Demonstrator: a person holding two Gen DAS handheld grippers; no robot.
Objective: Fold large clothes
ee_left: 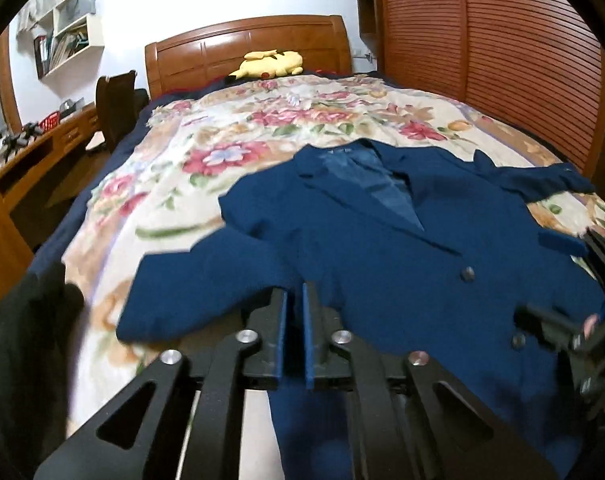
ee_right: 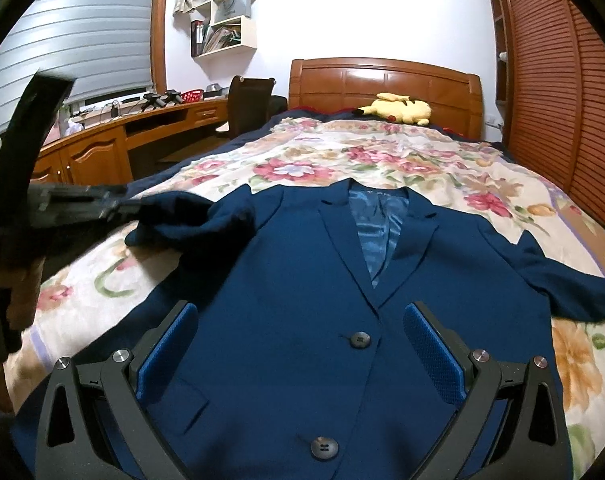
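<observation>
A navy blue suit jacket lies face up on the flowered bedspread, collar toward the headboard, front buttoned. My left gripper is shut on the jacket's left sleeve and holds it lifted; it shows from the side in the right wrist view, with the sleeve bunched at its tips. My right gripper is open and empty, hovering over the jacket's lower front around the top button. The right sleeve lies stretched out to the right.
A yellow plush toy lies by the wooden headboard. A wooden desk and a chair stand left of the bed. A slatted wooden wardrobe stands to the right. Wall shelves hang above the desk.
</observation>
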